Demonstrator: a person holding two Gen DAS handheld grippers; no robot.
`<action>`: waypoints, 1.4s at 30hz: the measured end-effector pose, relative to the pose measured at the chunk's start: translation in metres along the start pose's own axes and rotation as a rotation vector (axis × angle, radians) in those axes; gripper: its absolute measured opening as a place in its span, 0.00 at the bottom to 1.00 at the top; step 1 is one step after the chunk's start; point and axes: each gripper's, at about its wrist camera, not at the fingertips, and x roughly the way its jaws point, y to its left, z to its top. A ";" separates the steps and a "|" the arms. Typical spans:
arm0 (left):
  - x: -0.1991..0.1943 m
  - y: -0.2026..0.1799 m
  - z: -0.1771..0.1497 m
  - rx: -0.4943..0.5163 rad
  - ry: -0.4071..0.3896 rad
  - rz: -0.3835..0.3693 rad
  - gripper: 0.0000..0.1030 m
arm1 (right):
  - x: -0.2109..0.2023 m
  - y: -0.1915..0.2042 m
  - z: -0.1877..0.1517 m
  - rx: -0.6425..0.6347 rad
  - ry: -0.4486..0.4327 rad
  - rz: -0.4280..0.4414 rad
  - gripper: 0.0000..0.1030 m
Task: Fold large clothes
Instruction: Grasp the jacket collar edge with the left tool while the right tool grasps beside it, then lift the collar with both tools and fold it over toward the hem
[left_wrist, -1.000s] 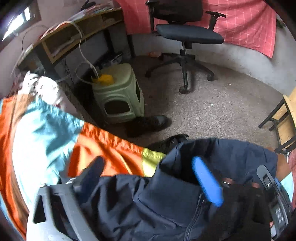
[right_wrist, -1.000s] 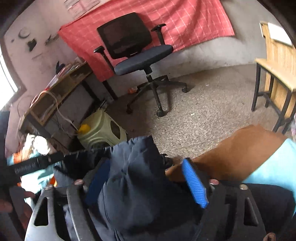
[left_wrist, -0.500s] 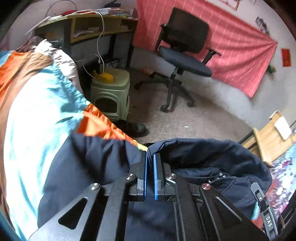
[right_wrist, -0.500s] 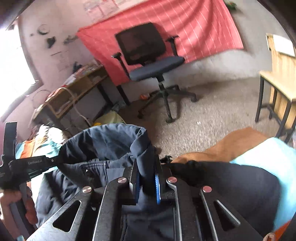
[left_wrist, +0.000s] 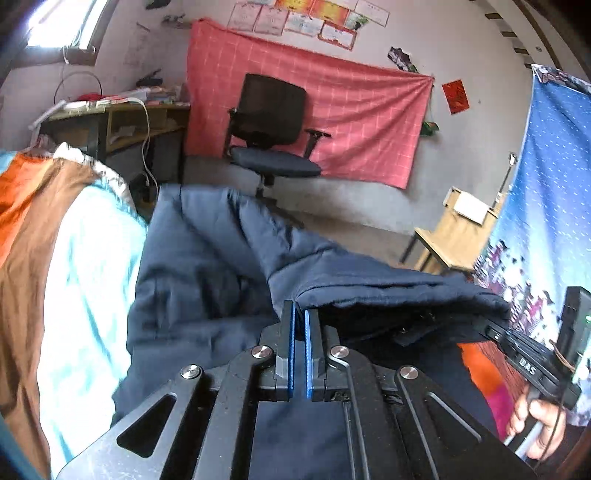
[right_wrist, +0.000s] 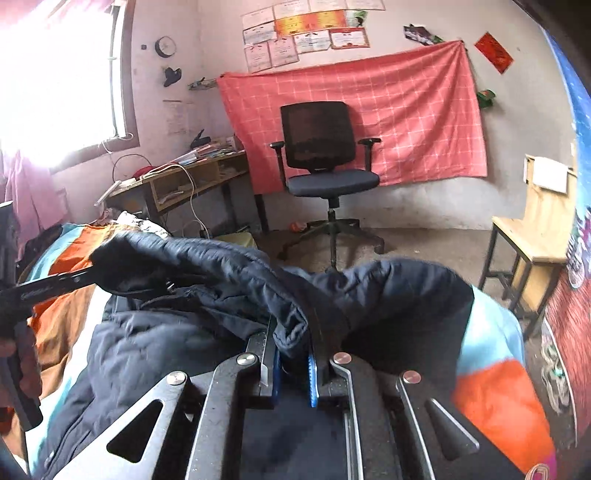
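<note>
Fold in hand: I had the navy padded jacket (left_wrist: 207, 273) pinched at two places along one edge and lifted off the striped bedspread (left_wrist: 85, 258), the rest of it slumped on the bed below. My left gripper (left_wrist: 298, 317) had its blue pads nearly together on a thin hem. My right gripper (right_wrist: 291, 343) was clamped on a thicker bunch of the same edge, fabric wadded between the fingers.

Judgement: this was the carry-over stage, edge raised, not yet laid down. Next move called for both grips travelling together, keeping the edge taut and level, then lowering it flat onto the body of the jacket before letting go.

Around: office chair (right_wrist: 325, 162) and desk (right_wrist: 184, 181) beyond the bed, wooden chair (right_wrist: 532, 236) to the right, all well apart. Nothing stood in the path. The risk I judged was the right side's bunched hold, which could drag a crease into the fold.
</note>
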 end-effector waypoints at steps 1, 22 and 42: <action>-0.003 -0.001 -0.007 0.005 0.013 -0.001 0.02 | -0.002 0.000 -0.005 0.012 0.006 -0.005 0.10; 0.048 0.029 -0.014 0.006 0.155 -0.006 0.03 | 0.062 0.004 -0.046 -0.129 0.139 -0.159 0.10; 0.151 0.003 0.027 0.090 0.228 0.019 0.03 | 0.055 -0.009 -0.056 -0.107 0.097 -0.090 0.10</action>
